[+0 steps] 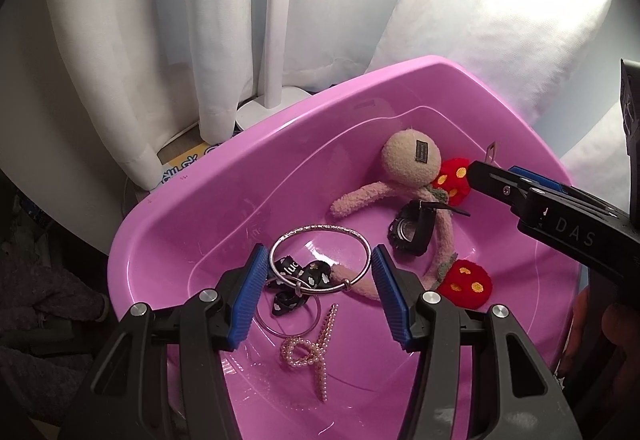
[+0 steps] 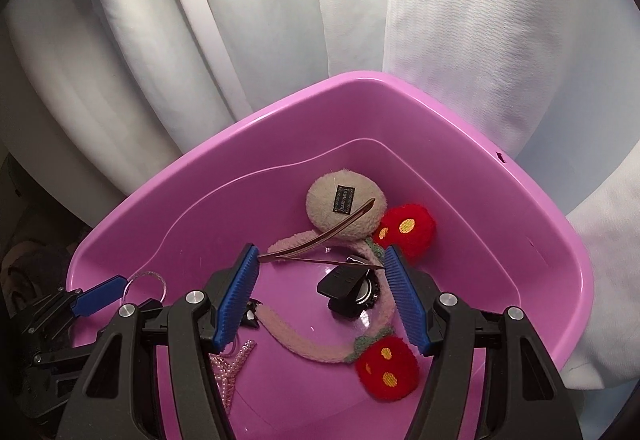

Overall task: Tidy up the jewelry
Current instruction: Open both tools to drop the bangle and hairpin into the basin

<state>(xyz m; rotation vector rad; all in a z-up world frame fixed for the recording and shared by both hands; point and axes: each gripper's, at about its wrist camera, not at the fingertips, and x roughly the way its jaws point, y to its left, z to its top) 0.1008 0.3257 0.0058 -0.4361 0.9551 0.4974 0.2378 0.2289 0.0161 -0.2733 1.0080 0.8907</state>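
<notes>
Left wrist view, left to right. White curtains (image 1: 168,19) fill the upper left and centre of the frame. Below them sits a pink plastic tub (image 1: 224,175), which holds all the jewelry. The left gripper (image 1: 318,296), at lower centre, has its blue-padded jaws apart; between them lies a silver metal bangle (image 1: 320,260), with neither pad pressing on it. Under the bangle is a black ribbon bow with white print (image 1: 298,282). Just below, a pink pearl-beaded hair clip (image 1: 310,350) rests on the tub floor. Right of centre lies a plush pink headband with a beige pom-pom and red spotted mushrooms (image 1: 410,159), and a black wristwatch (image 1: 412,234) rests against it. The right gripper's finger enters from the right edge.

Right wrist view. The right gripper (image 2: 320,296), at lower centre, stands with jaws apart over the tub. A thin bronze-coloured hair clip (image 2: 320,240) spans the gap at the pad tips; whether it touches them cannot be told.
</notes>
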